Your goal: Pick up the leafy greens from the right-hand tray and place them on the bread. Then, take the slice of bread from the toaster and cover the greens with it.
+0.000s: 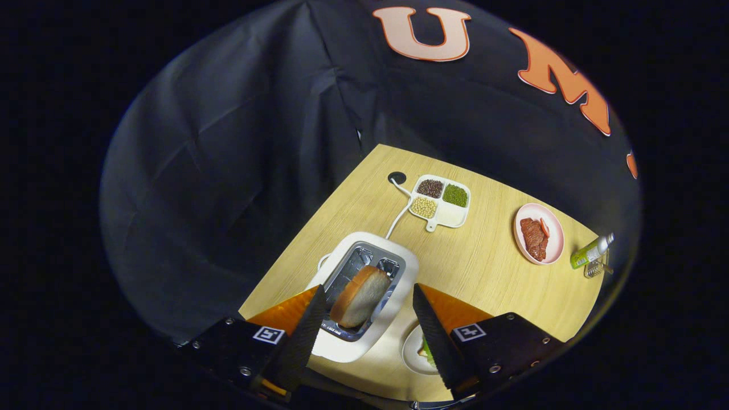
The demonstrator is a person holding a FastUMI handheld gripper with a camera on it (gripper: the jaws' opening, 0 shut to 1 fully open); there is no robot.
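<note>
**Bread slice stands in the toaster, tongs spread above it**

Bread slice (360, 296) sits upright in one slot of the white toaster (364, 285), leaning a little, its brown crust edge facing up. The gripper (369, 293) hangs over it with its two dark fingers (307, 330) spread wide, one to each side of the slice and neither touching it.

Just beside the right finger, and partly hidden by it, a small white plate (411, 350) carries a bit of the leafy greens (427, 350); what lies under them cannot be made out.

A white cord (398, 213) runs from the toaster across the wooden table (484, 267) toward a dark round hole. Beyond the toaster is a white divided tray (441, 202) with brown, green and pale beans in three compartments. Farther right lies a pink plate (538, 233) with a piece of red meat, and past that a green bottle (592, 250) resting in a small wire holder.
</note>
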